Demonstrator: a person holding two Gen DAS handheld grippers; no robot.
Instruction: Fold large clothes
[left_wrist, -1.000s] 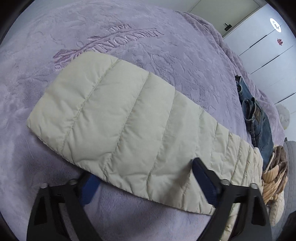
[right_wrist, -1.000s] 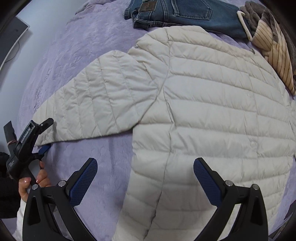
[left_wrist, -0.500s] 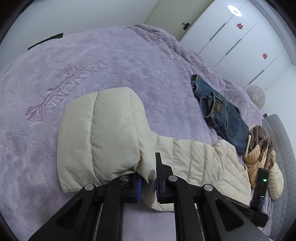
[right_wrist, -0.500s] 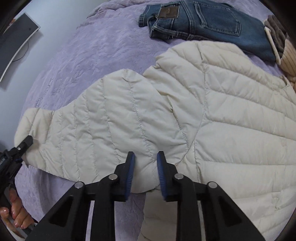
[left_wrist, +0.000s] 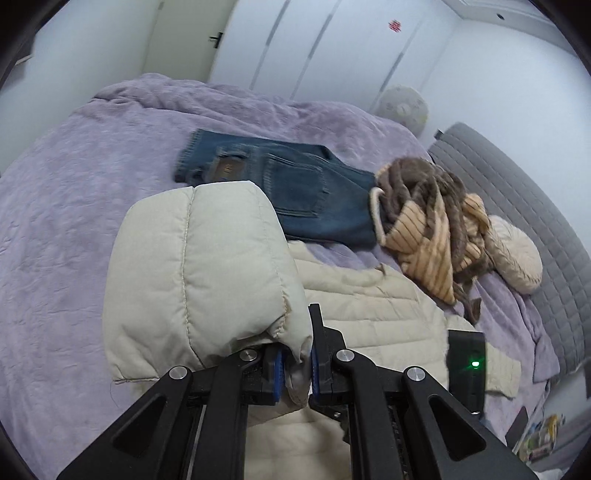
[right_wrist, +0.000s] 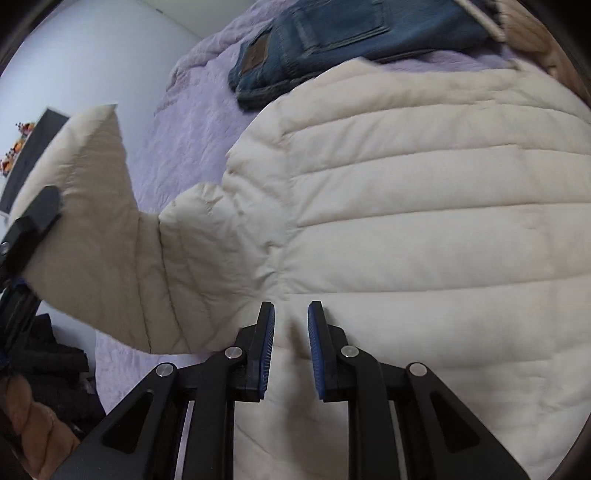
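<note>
Fingers of the left gripper stay clamped on the sleeve, now lifted higher; right gripper nearly together.

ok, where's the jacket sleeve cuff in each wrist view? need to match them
Left wrist: the sleeve cuff fills centre-left, lifted off the bed, pinched in the left gripper.
Right wrist: the same cuff is at the left edge, raised, with the left gripper on it.
Shared landmark: the folded jeans beyond the jacket, upper centre in both.
</note>
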